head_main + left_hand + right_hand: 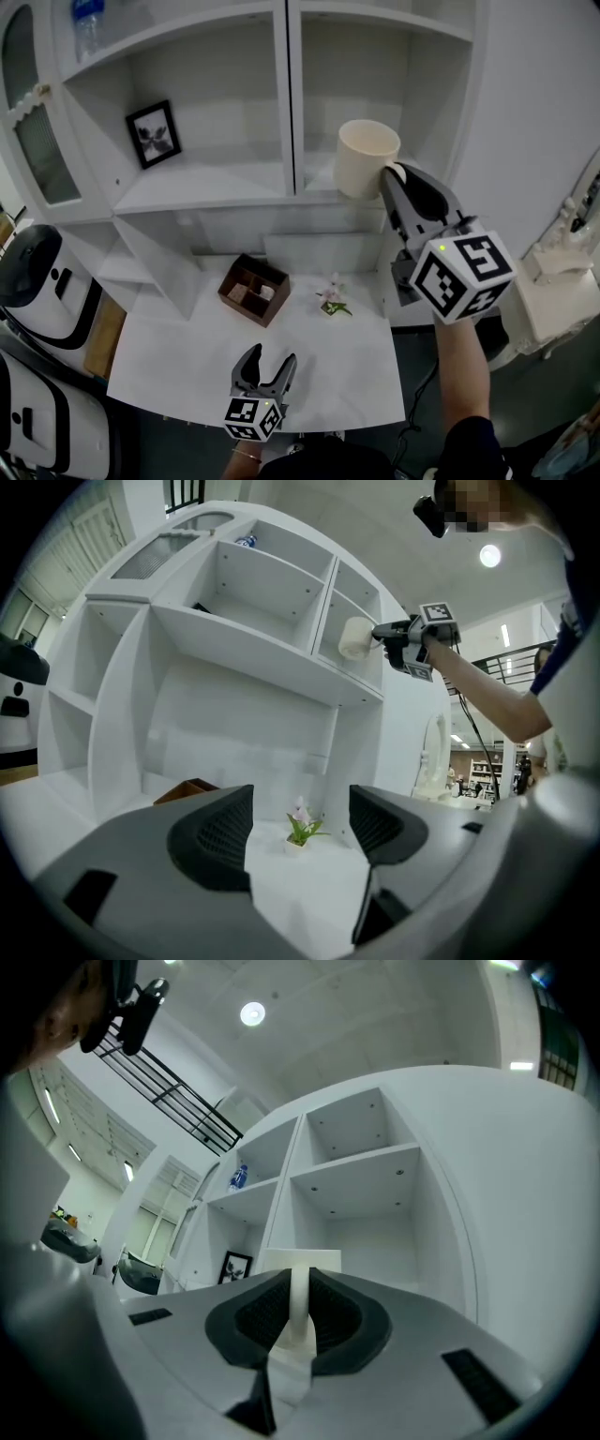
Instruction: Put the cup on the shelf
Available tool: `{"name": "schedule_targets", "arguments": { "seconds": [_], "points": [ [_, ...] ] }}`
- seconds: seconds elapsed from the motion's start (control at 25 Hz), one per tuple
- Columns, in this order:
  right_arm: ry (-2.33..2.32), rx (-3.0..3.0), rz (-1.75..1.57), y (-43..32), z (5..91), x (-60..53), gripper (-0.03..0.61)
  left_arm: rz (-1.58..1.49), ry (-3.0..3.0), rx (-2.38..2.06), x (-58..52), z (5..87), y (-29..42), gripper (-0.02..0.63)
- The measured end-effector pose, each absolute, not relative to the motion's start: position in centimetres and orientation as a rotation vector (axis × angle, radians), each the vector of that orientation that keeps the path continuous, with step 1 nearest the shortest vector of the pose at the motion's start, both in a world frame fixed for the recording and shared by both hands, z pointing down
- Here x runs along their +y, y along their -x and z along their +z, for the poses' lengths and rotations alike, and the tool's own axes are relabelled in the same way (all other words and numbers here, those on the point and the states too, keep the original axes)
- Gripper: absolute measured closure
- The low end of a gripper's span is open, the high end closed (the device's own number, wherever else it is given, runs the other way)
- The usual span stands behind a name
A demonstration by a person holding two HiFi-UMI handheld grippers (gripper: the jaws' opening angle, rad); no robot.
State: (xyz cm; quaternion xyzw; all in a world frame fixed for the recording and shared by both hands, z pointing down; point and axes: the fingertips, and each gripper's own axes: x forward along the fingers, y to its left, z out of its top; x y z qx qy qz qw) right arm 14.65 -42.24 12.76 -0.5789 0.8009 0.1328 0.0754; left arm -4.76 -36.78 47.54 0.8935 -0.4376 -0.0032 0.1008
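Cup (366, 157) is up off desk (187, 356), right hand-held gripper (394, 180) clamped narrow on its handle, held just in front of right shelf (314, 187) bay. Left to do: set down, release. Left hand-held gripper (265, 361) spread wide, empty, near edge.

The head view looks down from high up, close to the person, onto the white bench (187, 347) near it and the shelf (216, 187) at the far side. The left claw (272, 356) view sits low over the bench and looks level at the far shelf. The right claw (392, 176) view is high and close to the shelf, looking a little up. All three see the shelf and the cup (366, 155).
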Motion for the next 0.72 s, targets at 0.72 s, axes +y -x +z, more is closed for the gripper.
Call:
{"name": "schedule_targets", "arguments": {
  "seconds": [0.72],
  "points": [
    [1.930, 2.488, 0.197, -15.3, 12.8, -54.1, 0.522, -0.026, -2.551, -1.422, -38.3, 48.6, 7.8, 0.307]
  ]
}}
